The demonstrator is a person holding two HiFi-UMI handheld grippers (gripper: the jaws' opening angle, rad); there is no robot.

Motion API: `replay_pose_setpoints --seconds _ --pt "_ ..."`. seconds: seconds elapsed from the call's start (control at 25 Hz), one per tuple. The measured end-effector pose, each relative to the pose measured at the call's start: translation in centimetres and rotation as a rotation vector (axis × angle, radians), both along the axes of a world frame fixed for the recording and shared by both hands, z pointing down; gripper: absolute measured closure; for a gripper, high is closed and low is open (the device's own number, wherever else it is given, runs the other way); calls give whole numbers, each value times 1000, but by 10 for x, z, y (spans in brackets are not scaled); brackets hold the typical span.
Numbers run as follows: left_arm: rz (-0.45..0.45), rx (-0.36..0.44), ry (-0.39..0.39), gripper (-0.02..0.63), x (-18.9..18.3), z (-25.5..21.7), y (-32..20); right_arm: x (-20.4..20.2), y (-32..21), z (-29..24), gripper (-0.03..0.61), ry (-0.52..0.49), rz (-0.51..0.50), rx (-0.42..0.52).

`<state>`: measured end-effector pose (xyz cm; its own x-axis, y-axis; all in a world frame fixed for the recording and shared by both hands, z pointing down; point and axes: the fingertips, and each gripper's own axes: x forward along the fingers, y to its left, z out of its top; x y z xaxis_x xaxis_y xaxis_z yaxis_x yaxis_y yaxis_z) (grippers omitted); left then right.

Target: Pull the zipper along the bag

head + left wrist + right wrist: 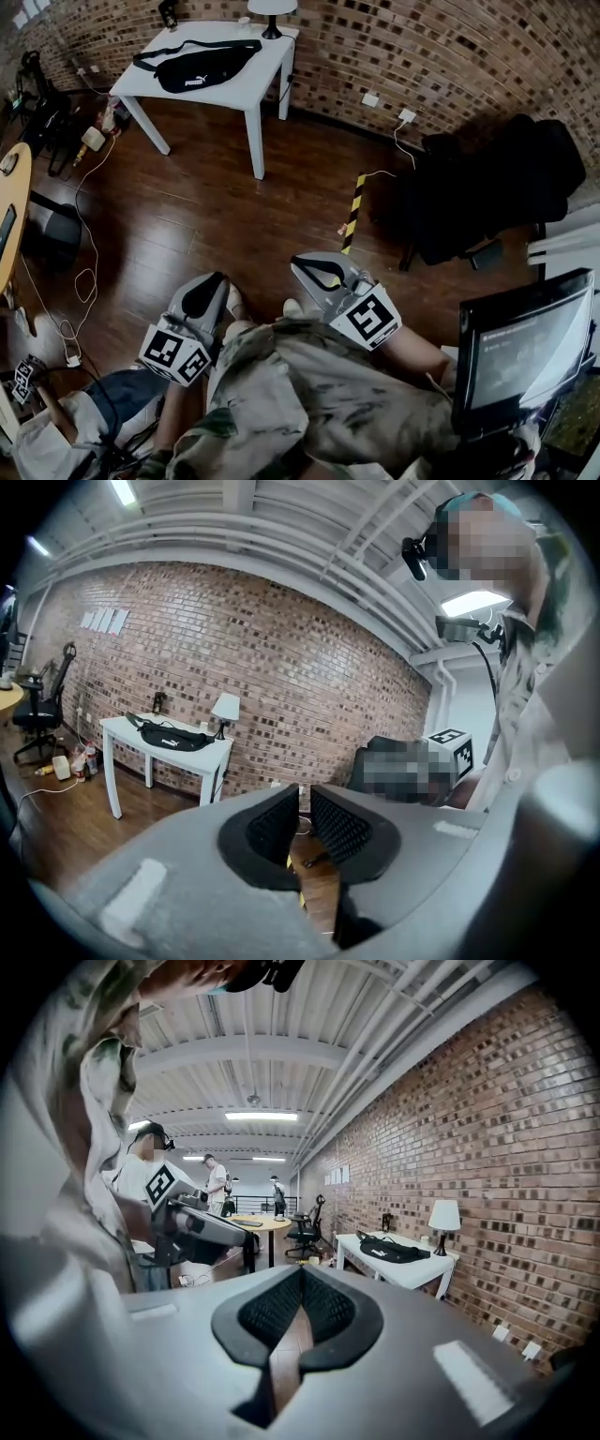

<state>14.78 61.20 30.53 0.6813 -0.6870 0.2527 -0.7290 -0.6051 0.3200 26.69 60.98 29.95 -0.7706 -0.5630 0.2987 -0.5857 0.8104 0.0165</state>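
Observation:
The black bag (202,64) lies on a white table (253,89) by the brick wall, far across the wooden floor. It also shows small in the left gripper view, bag (173,736), and in the right gripper view, bag (394,1252). My left gripper (202,300) and right gripper (323,274) are held close to the person's body, well short of the table. The left gripper (305,794) has its jaws almost together with only a thin slit and nothing between. The right gripper (301,1271) has its tips touching and holds nothing.
A lamp (272,14) stands at the table's back edge. Black chairs (487,187) sit at the right, above a monitor (525,347). Yellow-black tape (353,211) marks the floor. A round wooden table (11,216) and loose cables (84,272) are at the left.

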Motion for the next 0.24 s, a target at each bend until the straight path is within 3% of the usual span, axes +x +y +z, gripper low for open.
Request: replay_pose_setpoints --seconds 0.24 --pt "-5 4 2 572 -3 5 12 -3 9 2 569 0 -11 -4"
